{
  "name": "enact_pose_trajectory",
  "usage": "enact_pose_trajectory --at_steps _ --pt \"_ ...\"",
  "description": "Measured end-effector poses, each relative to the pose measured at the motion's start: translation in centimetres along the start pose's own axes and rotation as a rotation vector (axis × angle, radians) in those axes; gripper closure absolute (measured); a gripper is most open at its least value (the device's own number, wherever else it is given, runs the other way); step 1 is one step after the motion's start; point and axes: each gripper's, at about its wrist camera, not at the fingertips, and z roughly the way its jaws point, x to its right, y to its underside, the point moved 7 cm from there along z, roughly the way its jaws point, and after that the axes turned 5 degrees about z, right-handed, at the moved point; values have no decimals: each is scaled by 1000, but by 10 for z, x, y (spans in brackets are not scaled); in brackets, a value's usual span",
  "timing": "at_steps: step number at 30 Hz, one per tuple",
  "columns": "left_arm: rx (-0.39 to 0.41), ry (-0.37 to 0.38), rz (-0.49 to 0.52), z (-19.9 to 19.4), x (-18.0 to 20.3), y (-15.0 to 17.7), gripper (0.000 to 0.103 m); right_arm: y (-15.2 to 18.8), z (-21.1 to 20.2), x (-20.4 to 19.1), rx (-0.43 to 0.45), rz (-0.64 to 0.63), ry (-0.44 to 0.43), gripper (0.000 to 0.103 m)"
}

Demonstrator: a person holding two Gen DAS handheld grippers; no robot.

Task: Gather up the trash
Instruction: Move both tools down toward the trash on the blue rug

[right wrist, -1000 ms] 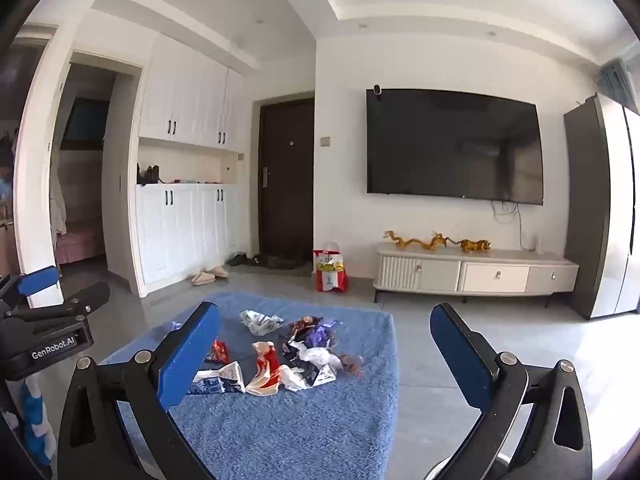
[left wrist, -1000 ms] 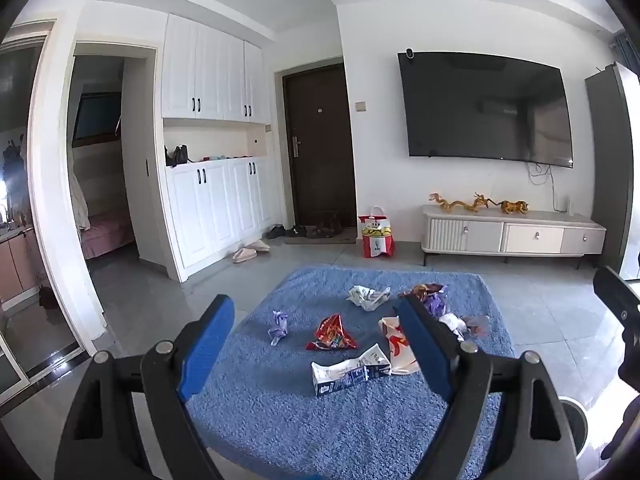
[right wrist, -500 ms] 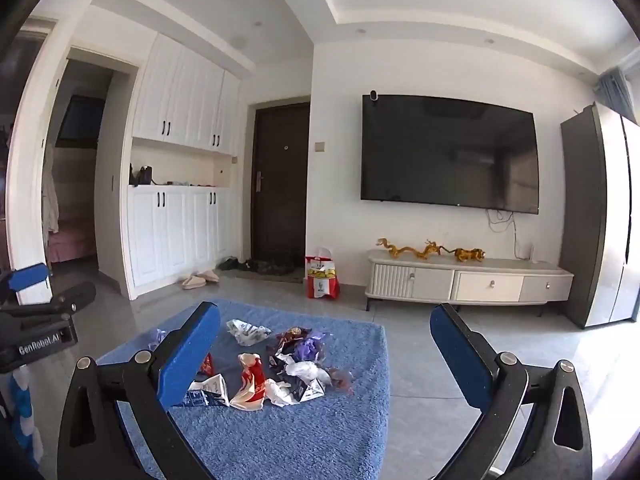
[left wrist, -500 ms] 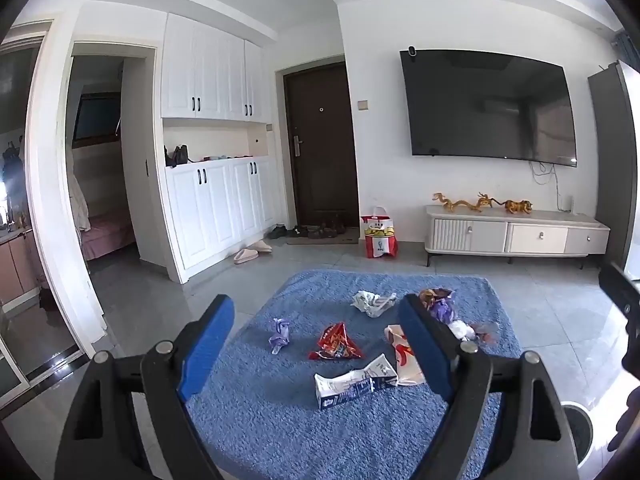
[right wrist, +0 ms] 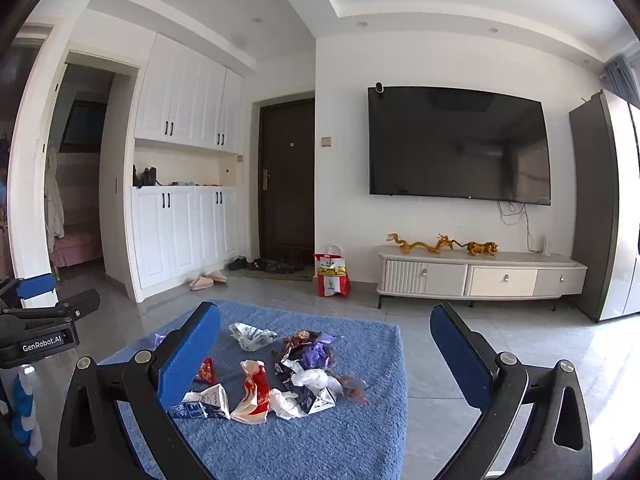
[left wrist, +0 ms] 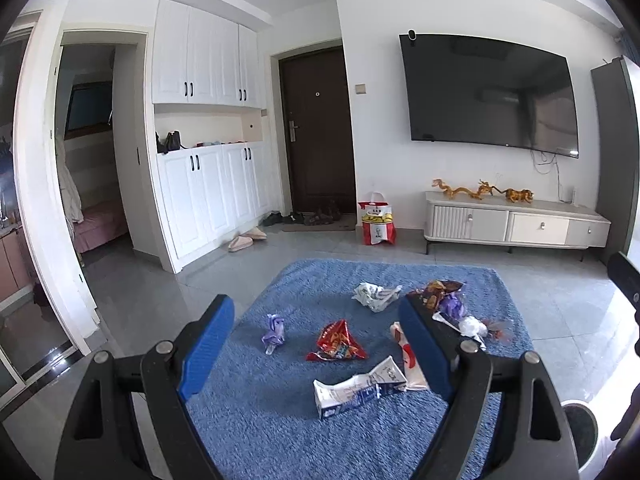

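Several pieces of trash lie on a blue rug (left wrist: pixel 280 420): a flattened white carton (left wrist: pixel 356 388), a red snack wrapper (left wrist: pixel 336 342), a purple wrapper (left wrist: pixel 273 330), a crumpled white wrapper (left wrist: pixel 376 295) and a pile of wrappers (left wrist: pixel 452 308). The same heap (right wrist: pixel 304 372) shows on the rug (right wrist: pixel 320 444) in the right wrist view. My left gripper (left wrist: pixel 316 348) is open and empty above the rug's near side. My right gripper (right wrist: pixel 324 360) is open and empty, held to the right of the left one.
A white TV cabinet (right wrist: pixel 480 276) stands against the far wall under a TV (right wrist: pixel 456 144). A red and white bag (right wrist: pixel 331 272) sits by the dark door (right wrist: pixel 286 180). A round dark bin rim (left wrist: pixel 578 428) shows at the left wrist view's lower right. Grey tile floor surrounds the rug.
Both grippers have drifted slightly, and the trash sits a little lower and nearer in both views. Both stay open and empty.
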Motion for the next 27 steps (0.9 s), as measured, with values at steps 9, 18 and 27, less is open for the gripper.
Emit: enact_pose_trajectory --at_steps 9,18,27 --pt "-51 26 -8 37 1 0 19 14 32 10 -45 12 22 0" --pt "-143 104 1 89 3 29 19 48 77 24 -155 34 28 0" --pt "-295 379 135 136 24 92 19 94 125 40 -305 72 6 0"
